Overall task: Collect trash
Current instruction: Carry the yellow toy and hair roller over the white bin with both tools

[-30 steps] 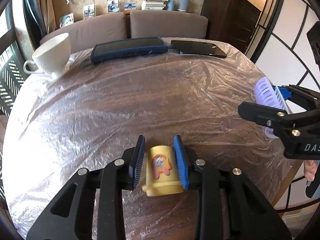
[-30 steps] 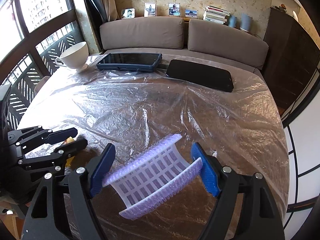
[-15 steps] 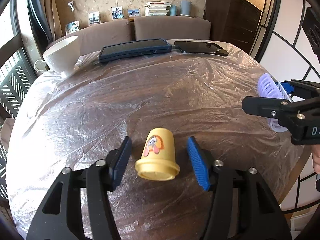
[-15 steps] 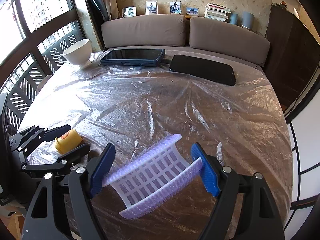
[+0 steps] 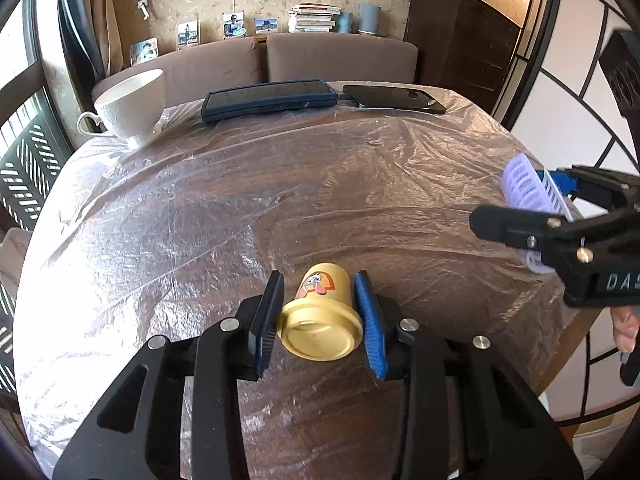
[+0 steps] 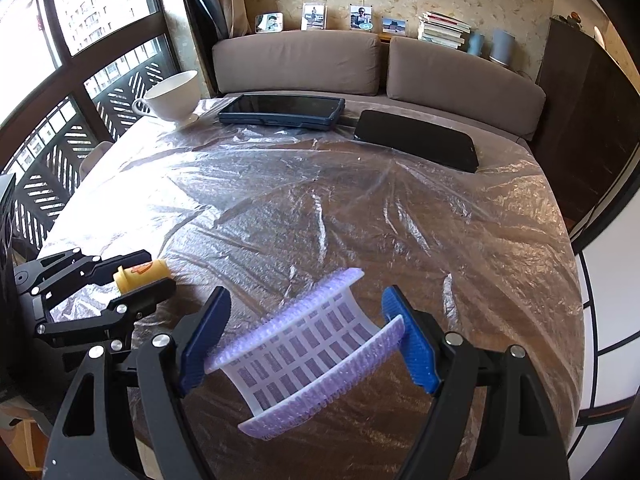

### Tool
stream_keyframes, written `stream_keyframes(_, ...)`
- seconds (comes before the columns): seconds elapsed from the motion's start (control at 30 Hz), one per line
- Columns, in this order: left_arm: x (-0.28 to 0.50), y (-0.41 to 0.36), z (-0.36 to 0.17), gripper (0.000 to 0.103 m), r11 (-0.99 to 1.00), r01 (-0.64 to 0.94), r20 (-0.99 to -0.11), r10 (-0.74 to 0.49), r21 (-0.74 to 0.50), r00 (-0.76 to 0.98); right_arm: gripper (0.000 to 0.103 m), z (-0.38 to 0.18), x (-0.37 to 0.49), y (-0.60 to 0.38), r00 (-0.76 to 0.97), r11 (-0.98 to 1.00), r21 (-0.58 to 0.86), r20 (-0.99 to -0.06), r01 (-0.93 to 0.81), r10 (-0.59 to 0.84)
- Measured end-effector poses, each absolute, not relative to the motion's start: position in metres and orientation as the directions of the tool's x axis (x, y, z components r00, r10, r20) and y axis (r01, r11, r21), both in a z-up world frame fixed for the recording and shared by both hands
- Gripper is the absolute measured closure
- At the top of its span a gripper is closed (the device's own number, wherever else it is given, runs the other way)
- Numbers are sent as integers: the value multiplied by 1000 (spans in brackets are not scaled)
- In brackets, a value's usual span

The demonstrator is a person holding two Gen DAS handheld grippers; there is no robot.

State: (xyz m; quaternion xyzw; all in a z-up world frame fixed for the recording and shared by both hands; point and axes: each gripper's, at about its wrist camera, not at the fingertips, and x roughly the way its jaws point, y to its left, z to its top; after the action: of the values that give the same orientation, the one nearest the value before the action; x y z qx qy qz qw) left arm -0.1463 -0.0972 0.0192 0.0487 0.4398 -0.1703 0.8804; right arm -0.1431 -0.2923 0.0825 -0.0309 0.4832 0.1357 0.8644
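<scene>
A small yellow cup (image 5: 320,312) with an orange cartoon print lies on its side on the film-covered table (image 5: 240,200), its wide end towards the left wrist camera. My left gripper (image 5: 318,280) has its jaws closing on it, and the blue pads touch both sides of the cup. In the right wrist view the same cup (image 6: 140,274) shows at the left between the left gripper (image 6: 160,270) fingers. My right gripper (image 6: 306,292) is shut on a purple and white mesh roller (image 6: 304,352), held above the table's near right edge. That roller (image 5: 524,188) also shows at the right of the left wrist view.
A white teacup (image 5: 132,104) stands at the far left of the table. A tablet in a blue case (image 5: 268,98) and a black tablet (image 5: 392,98) lie along the far edge, before a brown sofa (image 6: 300,60). A person's hand (image 5: 624,328) shows at the right.
The left gripper held the cup, opened and left it on the table half a second ago, and has now shut on it again. The right gripper has kept still with the roller.
</scene>
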Motion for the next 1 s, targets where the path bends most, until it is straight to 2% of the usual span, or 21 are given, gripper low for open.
stream_keyframes(0.43,-166,-91,30,64,937,338,-797,-272,-90,540,26,87,-180,-293,462,948,111,-852,-298,245)
stream_keyframes(1.0,-218,-87,42,64,907,411,-811,-309,-94,497,26,90,-237,-297,387,913,183,-862,-364,327)
